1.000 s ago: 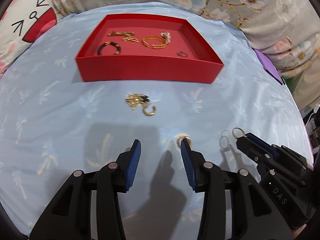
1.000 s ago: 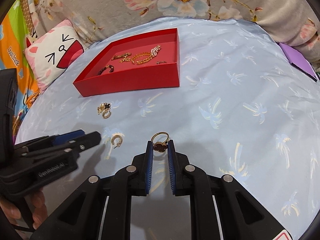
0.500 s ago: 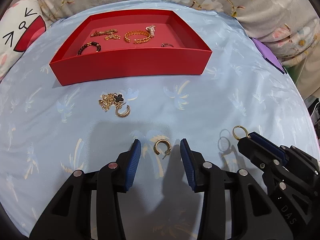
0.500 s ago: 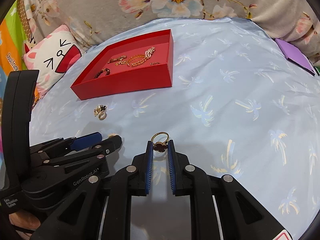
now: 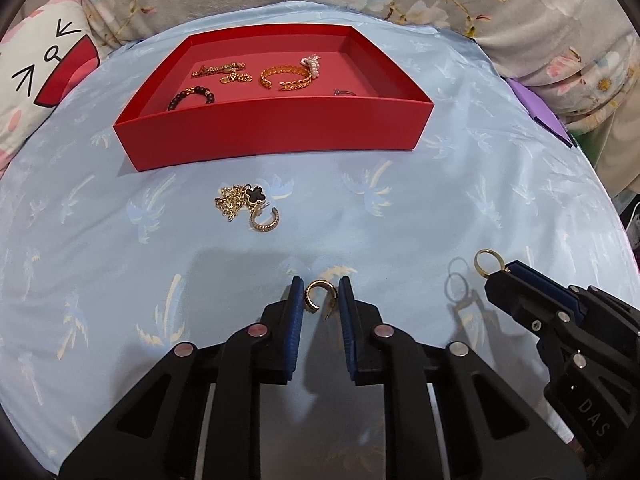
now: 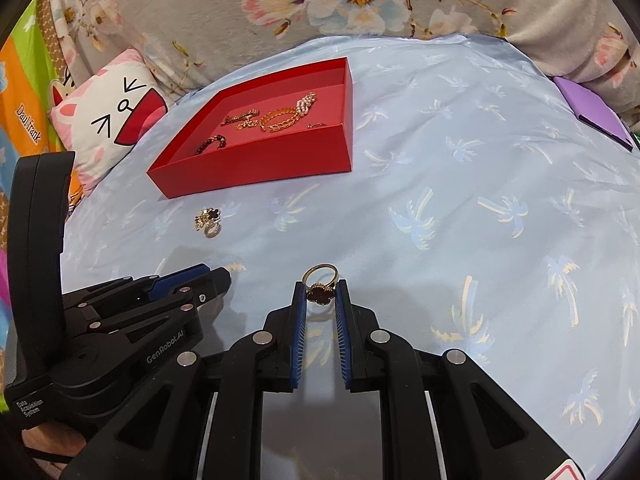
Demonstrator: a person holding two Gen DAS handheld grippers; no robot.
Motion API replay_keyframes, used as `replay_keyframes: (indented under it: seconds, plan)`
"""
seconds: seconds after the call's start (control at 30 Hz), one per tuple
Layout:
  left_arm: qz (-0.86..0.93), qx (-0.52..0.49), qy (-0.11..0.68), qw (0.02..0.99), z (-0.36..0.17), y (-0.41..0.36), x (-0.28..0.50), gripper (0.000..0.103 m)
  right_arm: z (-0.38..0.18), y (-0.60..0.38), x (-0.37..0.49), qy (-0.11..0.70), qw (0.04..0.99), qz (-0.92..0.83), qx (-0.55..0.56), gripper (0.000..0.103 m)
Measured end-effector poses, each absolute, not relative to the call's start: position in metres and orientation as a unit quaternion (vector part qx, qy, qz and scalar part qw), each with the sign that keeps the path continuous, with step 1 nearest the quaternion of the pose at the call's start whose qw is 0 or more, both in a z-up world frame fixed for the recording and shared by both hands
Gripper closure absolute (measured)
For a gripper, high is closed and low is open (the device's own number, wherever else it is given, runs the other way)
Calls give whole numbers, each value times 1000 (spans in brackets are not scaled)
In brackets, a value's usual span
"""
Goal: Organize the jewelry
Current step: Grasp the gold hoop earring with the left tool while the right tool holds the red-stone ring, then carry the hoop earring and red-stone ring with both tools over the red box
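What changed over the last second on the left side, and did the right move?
The left claw has just been closing around the gold hoop earring on the blue palm-print cloth; the earring now sits between its pads, which look to touch it. The red cardboard tray appears nearer in its view. Unchanged: the right claw stays shut on the gold ring with the dark clover; the gold chain pile lies put.

cloth: pale blue sheet (image 6: pixel 460 168) printed with palm trees, spread over the whole surface | pillow: white cat-face cushion (image 6: pixel 116 120) with a red mouth at the far left edge | backdrop: grey floral fabric (image 6: pixel 320 4) behind | purple flat item (image 6: pixel 592 108) at the far right edge | orange-green printed fabric (image 6: pixel 20 92) at left
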State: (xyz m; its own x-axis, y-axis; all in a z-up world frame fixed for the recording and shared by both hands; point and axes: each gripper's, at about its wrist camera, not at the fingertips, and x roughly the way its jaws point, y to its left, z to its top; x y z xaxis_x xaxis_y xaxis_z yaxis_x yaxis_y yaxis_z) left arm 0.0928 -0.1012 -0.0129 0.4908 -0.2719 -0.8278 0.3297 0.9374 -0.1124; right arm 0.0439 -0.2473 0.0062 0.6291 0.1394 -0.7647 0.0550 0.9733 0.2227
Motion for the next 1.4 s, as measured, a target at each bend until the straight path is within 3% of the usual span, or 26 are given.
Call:
replay_keyframes:
  seconds: [0.7, 1.4]
  plan:
    - [-177, -7, 458, 871, 11, -53, 78, 86, 13, -232, 40, 423, 898, 44, 116, 90]
    - [-136, -36, 368, 919, 117, -8, 111, 86, 123, -222, 66, 313, 944, 61, 81, 90]
